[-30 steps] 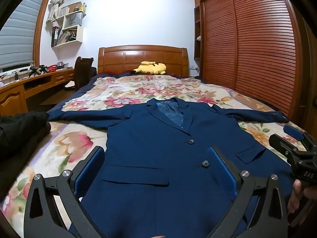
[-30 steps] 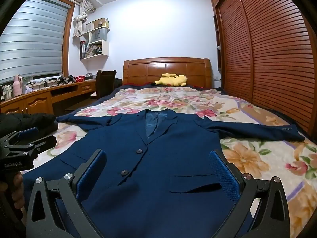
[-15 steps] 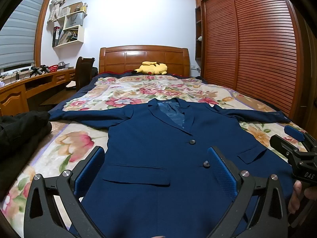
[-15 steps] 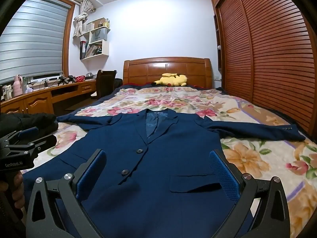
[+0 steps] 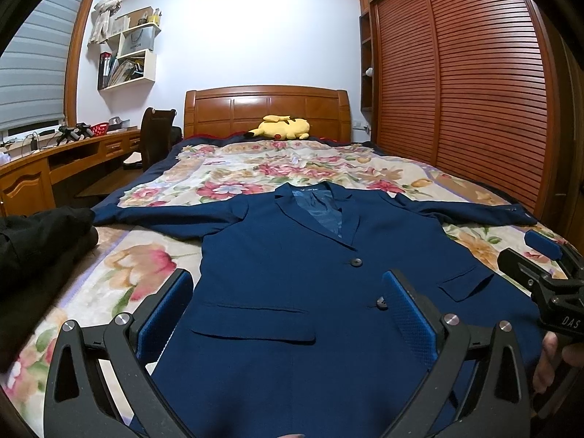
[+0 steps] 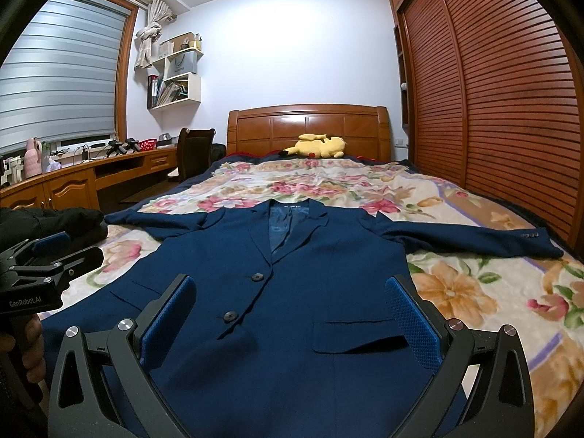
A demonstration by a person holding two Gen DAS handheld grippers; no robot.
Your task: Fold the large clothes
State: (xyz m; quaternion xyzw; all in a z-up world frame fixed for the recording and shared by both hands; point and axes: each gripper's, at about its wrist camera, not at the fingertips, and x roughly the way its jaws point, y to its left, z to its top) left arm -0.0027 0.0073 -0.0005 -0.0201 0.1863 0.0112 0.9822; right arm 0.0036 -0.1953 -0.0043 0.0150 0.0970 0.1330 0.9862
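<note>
Left wrist view: navy blazer (image 5: 292, 292) flat, buttoned, sleeves outspread on floral bedspread (image 5: 120, 277); both grippers' fingers (image 5: 408, 306) spread, empty.

A navy jacket (image 5: 292, 284) lies flat, front up, on the flowered bed (image 5: 255, 175) — both sleeves spread outward. The left tool (image 5: 288, 310) hovers above its lower part with jaws wide apart. At the right edge, the right tool (image 5: 544, 270) — a hand (image 5: 558, 357) holds it.
</note>
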